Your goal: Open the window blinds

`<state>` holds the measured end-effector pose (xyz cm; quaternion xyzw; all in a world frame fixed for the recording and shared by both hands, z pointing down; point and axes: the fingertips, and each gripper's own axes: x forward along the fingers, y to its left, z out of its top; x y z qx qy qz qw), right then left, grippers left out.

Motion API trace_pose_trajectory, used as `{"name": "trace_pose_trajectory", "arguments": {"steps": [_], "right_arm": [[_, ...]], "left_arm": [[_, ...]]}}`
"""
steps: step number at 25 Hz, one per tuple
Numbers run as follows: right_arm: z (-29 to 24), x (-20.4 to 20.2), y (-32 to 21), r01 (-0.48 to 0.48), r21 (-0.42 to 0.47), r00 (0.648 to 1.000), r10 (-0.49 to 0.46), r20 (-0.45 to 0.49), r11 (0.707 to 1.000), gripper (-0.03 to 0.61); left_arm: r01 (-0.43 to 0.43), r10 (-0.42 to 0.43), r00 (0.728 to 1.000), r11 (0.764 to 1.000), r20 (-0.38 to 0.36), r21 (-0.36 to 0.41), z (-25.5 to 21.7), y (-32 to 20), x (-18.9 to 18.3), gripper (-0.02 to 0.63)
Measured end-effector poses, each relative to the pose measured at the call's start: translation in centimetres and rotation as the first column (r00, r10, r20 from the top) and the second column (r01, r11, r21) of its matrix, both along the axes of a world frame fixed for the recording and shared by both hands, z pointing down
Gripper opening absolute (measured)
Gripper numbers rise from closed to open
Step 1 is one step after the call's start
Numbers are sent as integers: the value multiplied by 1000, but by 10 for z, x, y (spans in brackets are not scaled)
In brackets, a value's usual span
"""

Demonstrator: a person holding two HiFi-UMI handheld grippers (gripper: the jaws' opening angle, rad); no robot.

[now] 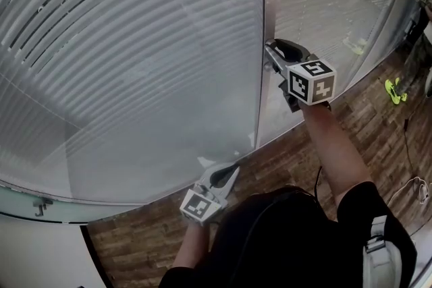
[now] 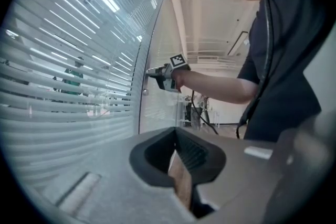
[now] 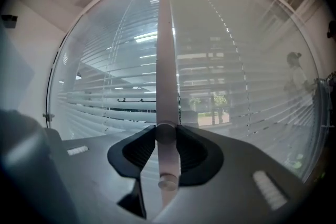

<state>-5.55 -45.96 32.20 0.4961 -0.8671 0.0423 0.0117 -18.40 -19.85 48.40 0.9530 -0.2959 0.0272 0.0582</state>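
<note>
Blinds, left pane: the blinds (image 1: 121,44) hang behind curved glass (image 1: 135,158); the slats run level, with bright slits between them in the upper part, while the lower part reads as a pale, even sheet
Left gripper: the left gripper (image 1: 233,173) is held low, near the bottom edge of the left pane, its tips close to the glass and apart from it
Left jaws: in the left gripper view the left gripper's (image 2: 176,134) jaws are pressed together at the tips, with nothing between them
Left forearm: the left forearm (image 1: 192,249) is tucked in close to the body, rising only a little towards the pane
Post: a pale upright post (image 1: 262,10) divides the two panes
Knob: a small round knob (image 3: 166,132) stands out from the post, at about the middle of its height
Right gripper: the right gripper (image 1: 271,57) points level at the post, its marker cube facing up
Right jaws: the two dark pads pinch the knob from either side
Right forearm: the right forearm (image 1: 337,145) is stretched out straight from the shoulder to the post
Blinds, right pane: level slats, with greenery showing dimly through them in the right gripper view
Floor: brown wooden floor (image 1: 297,152) runs along the foot of the glass
</note>
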Motion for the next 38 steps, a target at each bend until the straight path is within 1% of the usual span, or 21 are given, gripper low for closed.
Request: {"name": "trace_pose_trajectory", "arguments": {"steps": [3, 6, 16, 23, 26, 27, 28, 30, 32, 33, 35, 36, 37, 38], "right_arm": [[-1, 0, -1, -7, -29, 998, 8, 57, 1000, 124], [-1, 0, -2, -17, -32, 997, 19, 71, 999, 124], [-1, 0, -1, -29, -15, 999, 29, 43, 999, 124], [-2, 0, -2, -19, -8, 999, 19, 38, 1000, 126], [-1, -1, -2, 0, 10, 1000, -1, 5, 1000, 132], [-2, -2, 0, 8, 25, 1000, -8, -20, 1000, 147], [-2, -1, 2, 14, 45, 998, -11, -55, 999, 169], [-1, 1, 5, 23, 90, 989, -10, -149, 996, 187], [2, 3, 7, 32, 129, 965, 3, -261, 991, 203], [3, 2, 8, 39, 148, 946, 11, -323, 988, 212], [2, -1, 12, 70, 195, 892, 26, -451, 978, 219], [1, -4, 14, 90, 222, 854, 40, -519, 971, 224], [-1, -5, 16, 110, 252, 803, 63, -592, 961, 224], [-3, -6, 17, 131, 285, 738, 98, -667, 949, 224]], "left_arm": [[-1, 1, 1000, 1000, 3, -5, 1, -1, -2, 5], [1, -1, 1000, 1000, 4, -5, 2, -1, -2, 5], [1, -1, 1000, 1000, -3, -2, 1, -2, 2, 4], [9, -9, 1000, 1000, 1, -10, 3, -2, 0, 5], [10, -10, 1000, 1000, 0, -14, 5, -2, 3, 3], [11, -11, 1000, 1000, -1, -15, 5, -2, 3, 3], [11, -11, 1000, 1000, -1, -16, 4, -1, 4, 5], [11, -11, 1000, 1000, -2, -18, 4, -1, 4, 5], [15, -15, 1000, 1000, -3, -20, 5, -1, 2, 3], [18, -18, 1000, 1000, -4, -21, 6, -1, 1, 5], [26, -27, 1000, 999, -6, -23, 6, -1, 0, 5], [30, -30, 1000, 999, -7, -24, 6, -2, -1, 5], [31, -31, 999, 999, -7, -24, 6, -2, -1, 5], [31, -32, 999, 999, -7, -24, 6, -2, -2, 3]]}}
